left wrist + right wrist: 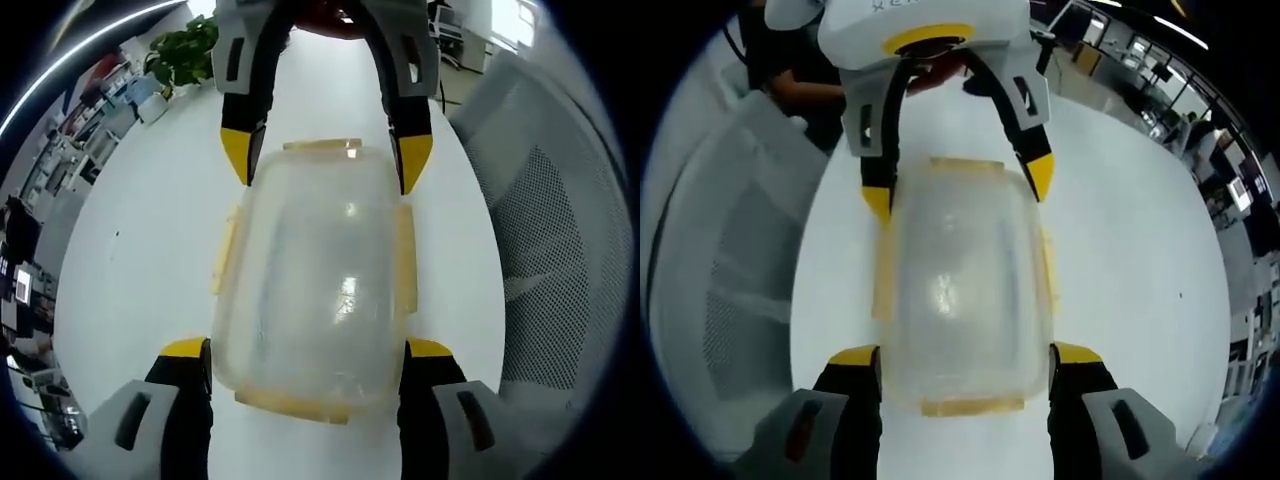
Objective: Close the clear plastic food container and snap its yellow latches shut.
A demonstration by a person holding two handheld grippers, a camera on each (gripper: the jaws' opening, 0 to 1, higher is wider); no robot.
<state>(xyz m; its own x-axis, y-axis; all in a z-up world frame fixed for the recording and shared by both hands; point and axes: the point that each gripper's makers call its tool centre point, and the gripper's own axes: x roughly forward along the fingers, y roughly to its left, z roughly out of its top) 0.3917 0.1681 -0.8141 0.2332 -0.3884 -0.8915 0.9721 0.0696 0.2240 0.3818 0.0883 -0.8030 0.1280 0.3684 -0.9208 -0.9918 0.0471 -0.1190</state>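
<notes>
Container (pixel 312 290) is lying mid-frame on the white worktop (pixel 150 250), long axis running between both tools. Left tool (pixel 308 352) and right tool (pixel 965 358) are straddling opposite ends, jaws open.

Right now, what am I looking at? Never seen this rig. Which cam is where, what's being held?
No robot here: a person holds a two-jaw claw in each hand, each with a fisheye camera looking along its jaws. In the left gripper view, the left claw straddles the near end of a clear plastic container with yellow latches; the right claw faces it from the far end. The right gripper view mirrors this: right claw near, left claw far. The container sits on a white table. Both claws look open around it, not clamped.
</notes>
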